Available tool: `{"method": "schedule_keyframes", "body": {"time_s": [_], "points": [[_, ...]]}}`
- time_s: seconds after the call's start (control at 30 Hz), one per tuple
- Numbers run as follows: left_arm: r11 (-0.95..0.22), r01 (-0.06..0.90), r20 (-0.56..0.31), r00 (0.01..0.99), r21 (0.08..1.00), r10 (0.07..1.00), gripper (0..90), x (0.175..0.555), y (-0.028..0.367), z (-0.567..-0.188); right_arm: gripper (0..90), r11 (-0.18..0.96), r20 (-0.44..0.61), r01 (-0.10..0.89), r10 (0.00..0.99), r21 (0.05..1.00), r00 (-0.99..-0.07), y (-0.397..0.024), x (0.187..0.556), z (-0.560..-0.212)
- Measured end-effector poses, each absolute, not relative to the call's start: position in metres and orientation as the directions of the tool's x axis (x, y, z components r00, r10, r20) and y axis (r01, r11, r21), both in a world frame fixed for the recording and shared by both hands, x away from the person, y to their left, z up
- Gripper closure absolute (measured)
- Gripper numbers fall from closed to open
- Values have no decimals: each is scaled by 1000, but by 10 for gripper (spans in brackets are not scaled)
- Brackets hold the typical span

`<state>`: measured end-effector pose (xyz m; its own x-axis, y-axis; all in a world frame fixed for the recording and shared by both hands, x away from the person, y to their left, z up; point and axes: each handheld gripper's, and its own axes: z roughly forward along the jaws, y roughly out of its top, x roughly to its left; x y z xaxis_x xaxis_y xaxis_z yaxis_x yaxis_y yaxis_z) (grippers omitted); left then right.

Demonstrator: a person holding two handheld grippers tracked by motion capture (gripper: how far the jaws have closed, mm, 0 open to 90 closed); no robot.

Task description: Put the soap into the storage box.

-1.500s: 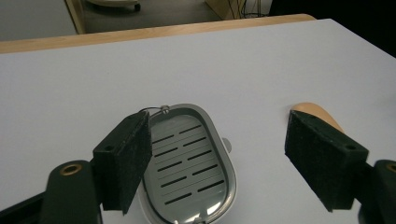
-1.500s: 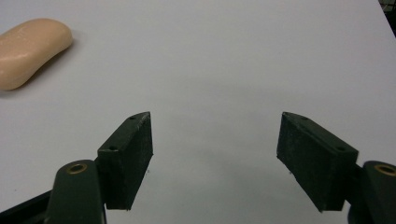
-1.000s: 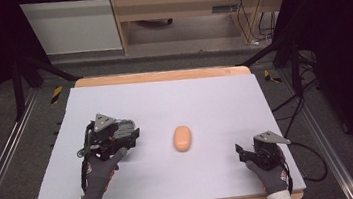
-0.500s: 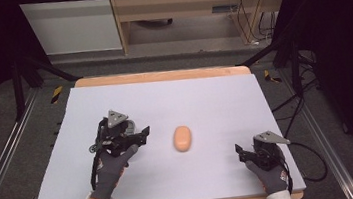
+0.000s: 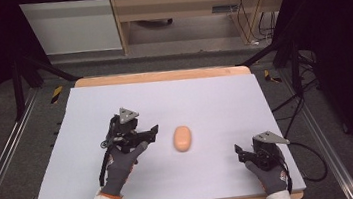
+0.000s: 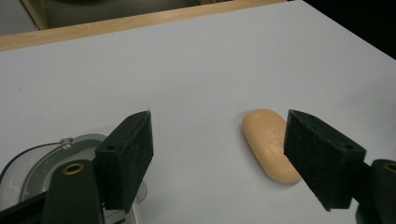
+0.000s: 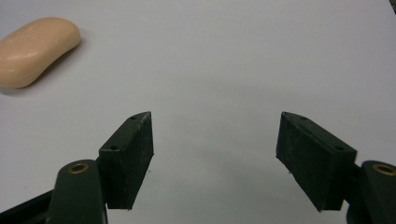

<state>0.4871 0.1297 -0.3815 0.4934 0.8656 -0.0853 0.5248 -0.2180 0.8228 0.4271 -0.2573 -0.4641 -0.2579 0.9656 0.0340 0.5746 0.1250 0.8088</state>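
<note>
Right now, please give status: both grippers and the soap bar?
Left gripper open, just closing slightly, beside soap bar, not touching. Right gripper open, apart. Path clear.

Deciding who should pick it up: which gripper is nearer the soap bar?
Left. The left gripper is just beside the soap bar, not touching; the right gripper rests farther off.

Bare sheet [image 5: 215,100] around soap [image 5: 183,138]; nothing blocking.

A peach-orange soap bar [image 5: 183,138] is lying on the plain white surface [image 5: 215,100], which is showing a light wooden rim along its far edge. Both tools, left [image 5: 154,131] and right [image 5: 238,153], are black, with grey gloves gripping them.
</note>
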Motion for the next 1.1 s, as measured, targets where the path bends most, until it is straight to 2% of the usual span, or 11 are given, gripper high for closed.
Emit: {"method": "schedule_keyframes", "body": {"time_s": [1.1], "points": [[-293, 574, -81, 537, 765, 840, 230, 508, 66, -408, 275, 115, 50, 574, 964, 811, -263, -258, 426, -463]]}}
